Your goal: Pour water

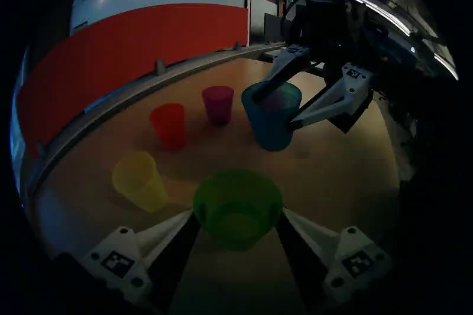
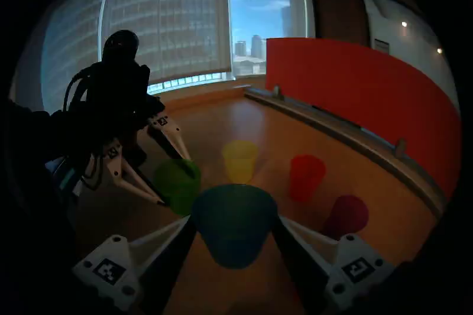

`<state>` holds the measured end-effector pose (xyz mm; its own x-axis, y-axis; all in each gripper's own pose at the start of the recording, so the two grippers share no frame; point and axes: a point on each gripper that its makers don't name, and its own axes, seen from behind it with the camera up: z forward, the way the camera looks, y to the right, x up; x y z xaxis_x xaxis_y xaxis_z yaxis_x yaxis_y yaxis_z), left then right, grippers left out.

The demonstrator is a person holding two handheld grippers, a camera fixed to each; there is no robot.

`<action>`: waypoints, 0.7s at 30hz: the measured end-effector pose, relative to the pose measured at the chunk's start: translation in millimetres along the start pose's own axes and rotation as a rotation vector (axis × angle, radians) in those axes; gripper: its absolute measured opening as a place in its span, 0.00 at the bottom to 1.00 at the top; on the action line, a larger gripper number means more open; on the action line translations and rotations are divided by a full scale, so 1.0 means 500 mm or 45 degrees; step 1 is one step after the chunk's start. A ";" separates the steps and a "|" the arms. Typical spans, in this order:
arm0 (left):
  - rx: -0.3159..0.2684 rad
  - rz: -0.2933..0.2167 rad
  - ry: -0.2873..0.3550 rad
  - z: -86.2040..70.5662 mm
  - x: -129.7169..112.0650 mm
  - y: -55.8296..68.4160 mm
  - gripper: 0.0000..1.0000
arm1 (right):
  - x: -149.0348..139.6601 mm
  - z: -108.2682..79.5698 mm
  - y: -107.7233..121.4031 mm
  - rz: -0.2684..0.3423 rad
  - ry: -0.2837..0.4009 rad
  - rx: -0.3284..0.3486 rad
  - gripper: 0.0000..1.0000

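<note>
Holding a translucent green plastic cup (image 1: 236, 194) in my left gripper (image 1: 237, 213): both fingers press on its tapered wall, one on each side. My right gripper (image 2: 233, 220) pinches a translucent blue plastic cup (image 2: 233, 241) the same way. The two held cups are near each other over the light wooden tabletop (image 1: 337, 161). I cannot tell whether either holds water.

Count: five cups, one of each colour; two held, three free. The free ones stand upright on the wood, apart from one another:
- translucent yellow plastic cup (image 1: 139, 180), nearest the green one
- translucent red plastic cup (image 1: 168, 126), beyond it
- translucent magenta plastic cup (image 1: 217, 103), farthest, just beside the blue one

All five are the same shape: round, smooth-walled, wide at the rim, narrowing to the base. My gripper fingers are white with dark inner faces, and each carries a black-and-white square marker. A flat red partition panel (image 1: 130, 49) runs along a grey rail at the table's edge.
</note>
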<state>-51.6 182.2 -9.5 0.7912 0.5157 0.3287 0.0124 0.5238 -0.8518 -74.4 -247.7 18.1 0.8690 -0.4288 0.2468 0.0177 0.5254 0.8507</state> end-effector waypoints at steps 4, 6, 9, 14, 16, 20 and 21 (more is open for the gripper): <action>-0.005 -0.006 -0.011 0.001 -0.006 0.000 0.85 | -0.013 0.007 -0.002 0.004 -0.012 0.005 0.91; -0.008 -0.009 -0.020 0.002 -0.010 0.000 0.85 | -0.019 0.011 -0.004 0.006 -0.018 0.008 0.91; -0.012 -0.011 -0.035 0.004 -0.016 0.000 0.85 | -0.029 0.017 -0.005 0.006 -0.028 0.010 0.91; -0.012 -0.002 -0.053 0.009 -0.023 -0.001 0.85 | -0.046 0.027 -0.008 -0.001 -0.053 0.013 0.91; -0.012 -0.003 -0.063 0.012 -0.028 -0.002 0.85 | -0.051 0.029 -0.010 -0.004 -0.058 0.015 0.91; -0.016 -0.015 -0.073 0.019 -0.037 -0.004 0.85 | -0.056 0.031 -0.013 -0.006 -0.063 0.020 0.91; -0.016 -0.018 -0.073 0.021 -0.039 -0.005 0.85 | -0.056 0.031 -0.013 -0.007 -0.064 0.020 0.91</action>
<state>-73.3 178.0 -9.6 0.7545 0.5468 0.3631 0.0310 0.5229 -0.8518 -106.6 -250.4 12.5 0.8430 -0.4682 0.2648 0.0142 0.5116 0.8591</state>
